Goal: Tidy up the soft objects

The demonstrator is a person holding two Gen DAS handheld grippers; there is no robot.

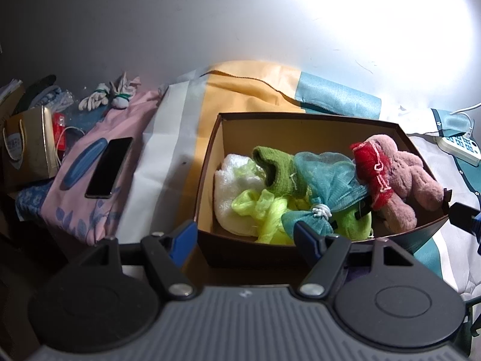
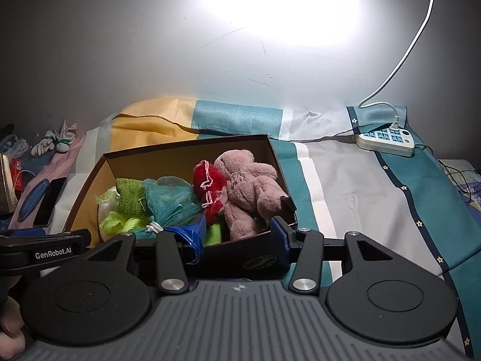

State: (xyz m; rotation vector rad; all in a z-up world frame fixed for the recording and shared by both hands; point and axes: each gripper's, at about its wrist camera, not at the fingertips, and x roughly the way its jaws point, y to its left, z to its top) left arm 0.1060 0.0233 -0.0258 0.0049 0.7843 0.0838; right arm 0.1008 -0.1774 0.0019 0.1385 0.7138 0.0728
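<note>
Non-task items lying around the bedding, both wrist views

A black phone is lying face up on a pink floral cloth, just beside a blue oval case on the same cloth. A gold gift bag with cord handles is standing at the far left, with a red packet showing behind it. Two bundles of white gloves, tied with green bands, are resting against the wall. A white power strip is sitting on the teal star-trimmed sheet, and a white cable is running from it up the wall. A yellow pillow is leaning against the wall.
</note>
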